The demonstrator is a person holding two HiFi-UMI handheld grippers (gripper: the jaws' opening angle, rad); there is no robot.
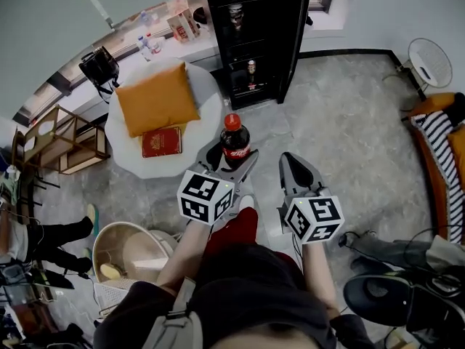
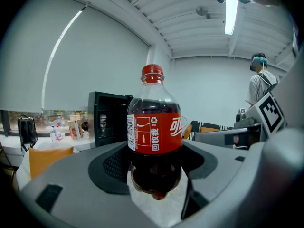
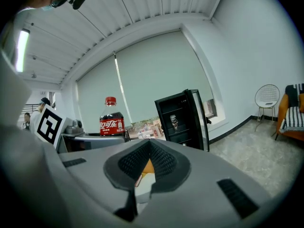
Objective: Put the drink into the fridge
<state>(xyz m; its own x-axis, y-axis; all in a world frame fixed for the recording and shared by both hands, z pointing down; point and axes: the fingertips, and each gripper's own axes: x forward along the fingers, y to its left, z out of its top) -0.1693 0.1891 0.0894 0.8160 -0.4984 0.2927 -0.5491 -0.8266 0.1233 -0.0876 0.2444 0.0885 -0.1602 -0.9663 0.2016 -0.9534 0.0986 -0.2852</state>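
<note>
Bare floor leads to open fridge.

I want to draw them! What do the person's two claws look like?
Both look alike. The left claw and the right claw are smooth light-grey plastic, wide at the back and narrowing toward the front, with black bumpy pads on the inside. Behind each one sits a white cube printed with black square markers.

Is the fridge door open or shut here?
Open. The fridge shows its dark interior, and its door stands swung out at the side.
</note>
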